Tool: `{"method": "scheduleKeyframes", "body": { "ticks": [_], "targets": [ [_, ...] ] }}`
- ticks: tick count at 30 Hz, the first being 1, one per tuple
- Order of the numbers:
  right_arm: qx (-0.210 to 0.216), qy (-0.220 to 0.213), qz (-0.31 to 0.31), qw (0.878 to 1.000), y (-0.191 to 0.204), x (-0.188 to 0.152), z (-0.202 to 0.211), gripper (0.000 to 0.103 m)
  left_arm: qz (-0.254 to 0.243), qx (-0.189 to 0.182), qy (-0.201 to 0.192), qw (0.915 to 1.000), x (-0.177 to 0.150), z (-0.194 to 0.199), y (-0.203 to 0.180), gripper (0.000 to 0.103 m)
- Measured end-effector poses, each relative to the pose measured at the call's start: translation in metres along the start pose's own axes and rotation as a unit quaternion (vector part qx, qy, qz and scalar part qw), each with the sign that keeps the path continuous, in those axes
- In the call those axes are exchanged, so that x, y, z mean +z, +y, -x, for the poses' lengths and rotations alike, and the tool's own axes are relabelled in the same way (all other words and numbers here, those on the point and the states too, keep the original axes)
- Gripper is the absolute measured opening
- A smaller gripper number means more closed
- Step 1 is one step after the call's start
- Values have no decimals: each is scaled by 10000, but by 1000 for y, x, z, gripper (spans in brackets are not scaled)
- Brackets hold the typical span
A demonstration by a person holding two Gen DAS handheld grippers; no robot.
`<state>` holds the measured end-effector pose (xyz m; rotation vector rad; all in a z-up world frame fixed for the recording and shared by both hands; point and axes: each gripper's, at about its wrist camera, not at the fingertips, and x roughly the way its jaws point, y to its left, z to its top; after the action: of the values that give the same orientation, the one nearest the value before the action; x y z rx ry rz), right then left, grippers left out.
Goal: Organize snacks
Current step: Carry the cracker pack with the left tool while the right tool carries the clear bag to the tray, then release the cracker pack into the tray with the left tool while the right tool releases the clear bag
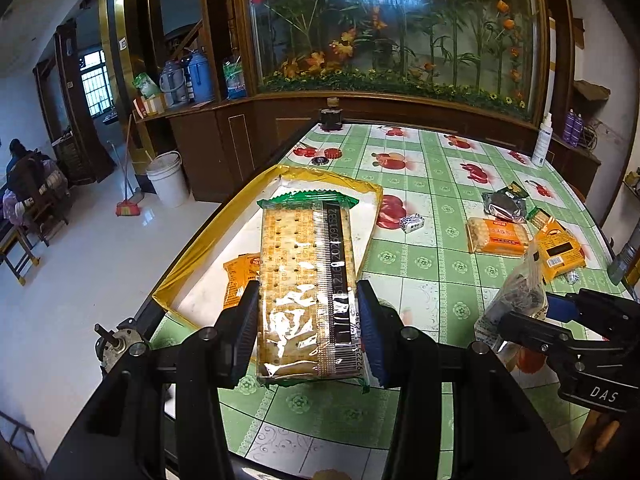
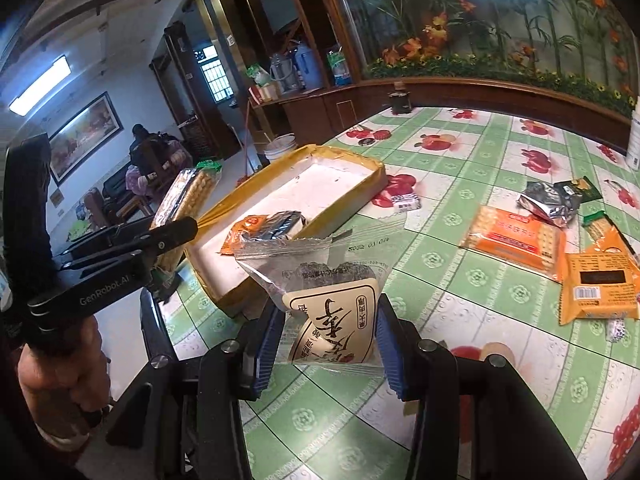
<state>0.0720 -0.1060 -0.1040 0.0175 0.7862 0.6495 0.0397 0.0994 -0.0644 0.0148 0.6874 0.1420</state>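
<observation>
the box (image 2: 360,184), a shallow tray with yellow taped walls, sits at the left edge of the desk (image 1: 432,280) and is mostly bare inside. only two snacks show in it: an orange pack (image 2: 248,229) and a dark foil pack (image 2: 286,222), both in the near corner.

two more are on their way. the left claw (image 1: 308,322) is clamped on a long cracker pack (image 1: 306,280), pads pressing its two long sides, and holds it above the near end of the box. the right claw (image 2: 326,344) is clamped on a clear pouch (image 2: 332,304) with a cream label and dark pieces inside, held over the desk just beside the box's near wall.

what is left lies out on the desk to the right, well apart from the box: an orange cracker pack (image 2: 514,238), a crumpled silver pack (image 2: 548,204) with a dark green pack (image 2: 586,189) next to it, an orange pack with a barcode (image 2: 600,284), a green-ended pack (image 2: 600,226) half under it, and two small white sweets, one by the box's far corner (image 2: 406,202) and one at the right (image 2: 618,328).

by my reckoning the job is under half done: two in, two in hand, about seven to fetch.
</observation>
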Motion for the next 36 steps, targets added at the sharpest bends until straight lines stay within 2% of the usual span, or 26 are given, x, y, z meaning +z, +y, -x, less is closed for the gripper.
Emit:
{"method": "scheduleKeyframes", "body": {
  "ticks": [7,17,24,33,35,36],
  "targets": [
    [298,33,61,9995,14,18,-24,46,244,172,135,9995,-2,-17,25,45],
    [772,6,21,9970,30,67,-85,45,886,358,531,9940,6,-62,72,45],
    [829,47,5,9965,35,99,-140,45,885,406,623,9933,12,-80,69,45],
    [759,357,-33,9965,32,108,-191,47,835,519,903,9911,8,-97,67,45],
    [739,414,-75,9964,30,108,-194,49,804,561,961,9905,7,-99,66,48],
    [772,425,-90,9961,29,107,-195,51,785,583,952,9906,7,-98,65,54]
  ]
}}
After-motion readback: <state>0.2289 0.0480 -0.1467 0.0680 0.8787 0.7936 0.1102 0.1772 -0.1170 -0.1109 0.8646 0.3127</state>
